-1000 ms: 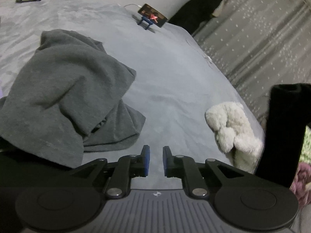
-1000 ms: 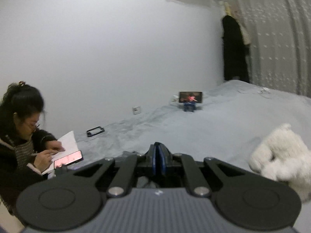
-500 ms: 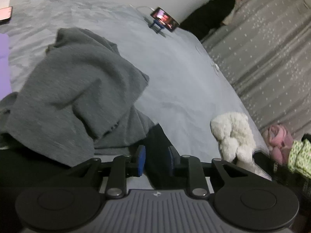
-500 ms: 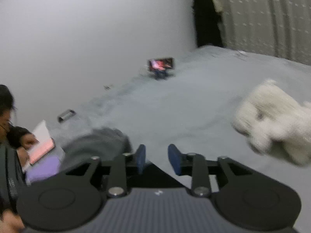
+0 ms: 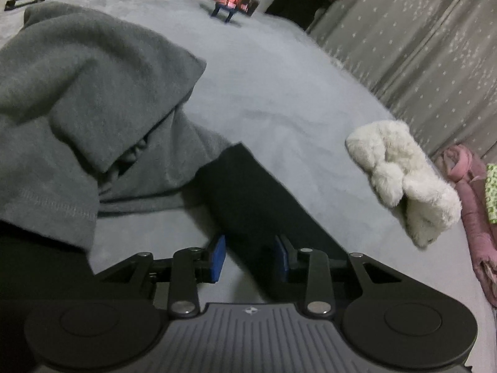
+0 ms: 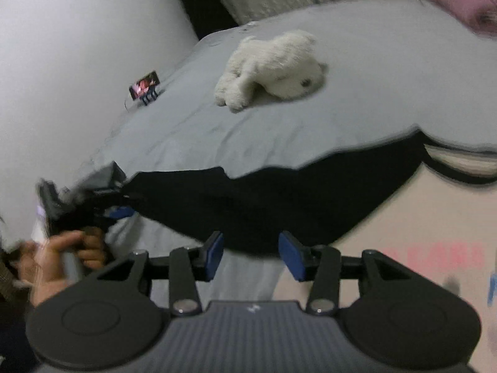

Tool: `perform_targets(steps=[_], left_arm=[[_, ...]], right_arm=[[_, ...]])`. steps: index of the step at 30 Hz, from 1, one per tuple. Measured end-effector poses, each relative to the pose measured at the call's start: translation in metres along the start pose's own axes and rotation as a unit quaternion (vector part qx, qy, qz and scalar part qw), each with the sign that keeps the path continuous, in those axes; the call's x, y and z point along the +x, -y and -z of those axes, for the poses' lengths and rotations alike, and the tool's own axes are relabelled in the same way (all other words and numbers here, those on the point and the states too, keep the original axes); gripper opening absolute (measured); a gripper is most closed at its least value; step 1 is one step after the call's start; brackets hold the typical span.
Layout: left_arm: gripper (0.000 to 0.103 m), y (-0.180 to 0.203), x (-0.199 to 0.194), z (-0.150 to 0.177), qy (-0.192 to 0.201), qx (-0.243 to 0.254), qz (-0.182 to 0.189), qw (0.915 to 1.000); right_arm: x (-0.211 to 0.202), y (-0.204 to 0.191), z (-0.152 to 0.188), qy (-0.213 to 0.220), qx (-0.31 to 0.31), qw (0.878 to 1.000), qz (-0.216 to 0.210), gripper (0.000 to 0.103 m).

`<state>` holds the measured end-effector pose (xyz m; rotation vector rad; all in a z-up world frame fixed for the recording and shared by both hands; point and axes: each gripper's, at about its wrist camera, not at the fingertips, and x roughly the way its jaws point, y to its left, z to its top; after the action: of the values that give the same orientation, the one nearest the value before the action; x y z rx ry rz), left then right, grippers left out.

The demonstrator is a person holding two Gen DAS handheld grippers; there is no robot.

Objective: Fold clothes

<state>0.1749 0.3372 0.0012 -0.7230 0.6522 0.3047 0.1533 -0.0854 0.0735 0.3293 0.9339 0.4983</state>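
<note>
The left gripper (image 5: 250, 258) stands wide, its blue pads (image 5: 217, 259) on either side of a strip of black garment (image 5: 248, 192) that runs from between the fingers toward 12 o'clock across the grey bed (image 5: 279, 93); the pads do not appear to press the cloth. At 10 o'clock in the left wrist view a crumpled grey sweatshirt (image 5: 87, 99) lies heaped on the bed, its lower edge touching the far end of the black strip. A white plush toy (image 5: 403, 180) lies at 3 o'clock near the bed's edge, with pink clothing (image 5: 472, 192) just beyond it. A phone on a small blue stand (image 5: 233, 0) is at 12 o'clock, far across the bed, and a dotted grey curtain (image 5: 419, 46) hangs at 2 o'clock.

The right gripper (image 6: 251, 253) is also spread wide and holds nothing; it hovers just over the near hem of the black garment (image 6: 264, 192), which lies flat across the bed (image 6: 372, 93). At 9 o'clock in the right wrist view a hand (image 6: 62, 255) grips the handle of the left gripper (image 6: 121, 212). The plush toy (image 6: 270, 68) lies at 12 o'clock.
</note>
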Motion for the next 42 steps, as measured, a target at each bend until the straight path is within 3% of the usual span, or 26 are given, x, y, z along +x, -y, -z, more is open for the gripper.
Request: perform_targets(steps=[2, 3, 4, 6, 8, 11, 14, 17, 20, 23, 25, 26, 27, 31, 34, 36, 40, 42], left_arm=[[0.029, -0.003, 0.001, 0.002, 0.012, -0.005, 0.012, 0.9999], [0.012, -0.004, 0.002, 0.002, 0.017, -0.008, 0.017, 0.9997], [0.005, -0.005, 0.003, 0.003, 0.017, -0.008, 0.023, 0.9996], [0.005, -0.007, 0.002, 0.003, 0.024, -0.006, 0.024, 0.9994], [0.005, -0.007, -0.002, 0.001, 0.038, -0.006, 0.033, 0.9987], [0.005, -0.008, -0.013, -0.004, 0.060, -0.015, 0.051, 0.9968], [0.005, -0.010, -0.023, -0.009, 0.076, -0.018, 0.046, 0.9958], [0.004, -0.017, -0.032, -0.015, 0.084, -0.027, 0.035, 0.9955], [0.004, -0.022, -0.037, -0.020, 0.093, -0.041, 0.031, 0.9944], [0.004, -0.016, -0.031, -0.017, 0.092, -0.024, 0.008, 0.9954], [0.004, -0.010, -0.024, -0.015, 0.090, -0.009, -0.005, 0.9959], [0.004, -0.010, -0.023, -0.015, 0.090, -0.009, -0.006, 0.9958], [0.004, -0.011, -0.023, -0.016, 0.092, -0.014, -0.004, 0.9957], [0.004, -0.020, -0.028, -0.020, 0.100, -0.041, 0.006, 0.9941], [0.004, -0.024, -0.029, -0.021, 0.106, -0.052, 0.009, 0.9929], [0.004, -0.025, -0.027, -0.022, 0.106, -0.054, 0.007, 0.9929], [0.004, -0.025, -0.026, -0.022, 0.109, -0.057, 0.009, 0.9924], [0.004, -0.024, -0.024, -0.021, 0.104, -0.054, 0.011, 0.9931]], right_arm=[[-0.006, 0.007, 0.005, -0.010, 0.017, 1.000, -0.017, 0.042], [-0.002, 0.007, 0.005, -0.020, 0.016, 1.000, -0.016, 0.042], [0.003, 0.006, 0.004, -0.030, 0.020, 0.999, -0.014, 0.043], [0.018, -0.001, 0.001, -0.037, 0.010, 0.999, -0.001, 0.042], [0.038, -0.012, 0.001, -0.028, -0.028, 0.998, 0.042, 0.042], [0.071, -0.028, 0.015, -0.037, -0.113, 0.987, 0.105, 0.040], [0.090, -0.037, 0.032, -0.046, -0.161, 0.975, 0.144, 0.004], [0.086, -0.034, 0.039, -0.027, -0.145, 0.979, 0.137, 0.004], [0.073, -0.035, 0.043, -0.012, -0.134, 0.988, 0.071, 0.004], [0.074, -0.037, 0.047, -0.017, -0.153, 0.982, 0.106, 0.007], [0.071, -0.034, 0.048, -0.012, -0.148, 0.981, 0.126, 0.022], [0.067, -0.031, 0.049, -0.009, -0.138, 0.983, 0.120, 0.039], [0.063, -0.029, 0.050, -0.004, -0.132, 0.985, 0.113, 0.046], [0.066, -0.032, 0.057, -0.001, -0.162, 0.975, 0.151, 0.040], [0.076, -0.032, 0.060, -0.006, -0.167, 0.972, 0.164, 0.027], [0.077, -0.034, 0.061, -0.005, -0.165, 0.972, 0.166, 0.011], [0.061, -0.028, 0.055, 0.006, -0.114, 0.986, 0.118, 0.010], [0.062, -0.022, 0.053, 0.006, -0.098, 0.989, 0.113, 0.010]])
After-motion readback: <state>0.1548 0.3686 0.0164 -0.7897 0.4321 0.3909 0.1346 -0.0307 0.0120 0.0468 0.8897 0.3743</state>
